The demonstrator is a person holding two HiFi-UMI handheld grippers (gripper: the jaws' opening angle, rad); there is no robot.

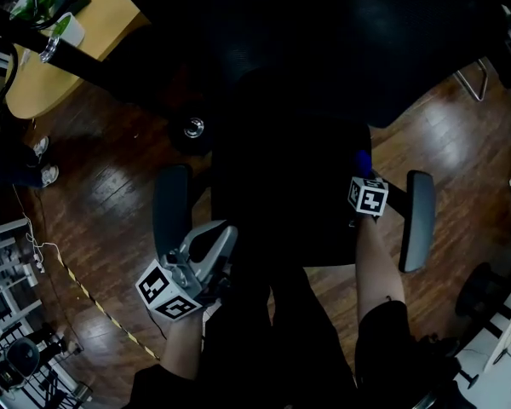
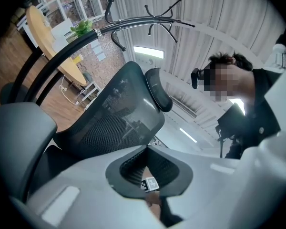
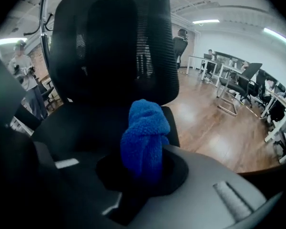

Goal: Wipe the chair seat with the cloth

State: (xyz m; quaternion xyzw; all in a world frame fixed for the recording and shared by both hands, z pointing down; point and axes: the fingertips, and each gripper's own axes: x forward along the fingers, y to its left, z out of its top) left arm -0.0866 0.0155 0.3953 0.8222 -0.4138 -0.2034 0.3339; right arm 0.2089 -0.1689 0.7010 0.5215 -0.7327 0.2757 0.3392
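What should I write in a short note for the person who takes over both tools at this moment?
Left tool: jaws together, holding nothing, near an armrest.
Right tool: shut on the blue cloth, which is bunched over the chair seat and faces the backrest. I cannot tell if the cloth touches the seat.
Done: the cloth is in the tool. The seat is too dark to show how much is wiped.
Left: probably press the cloth down and wipe the whole seat.

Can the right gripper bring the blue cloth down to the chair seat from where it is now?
Probably yes: the right gripper, shut on the cloth, points at the bare seat close ahead, and nothing shows between them.
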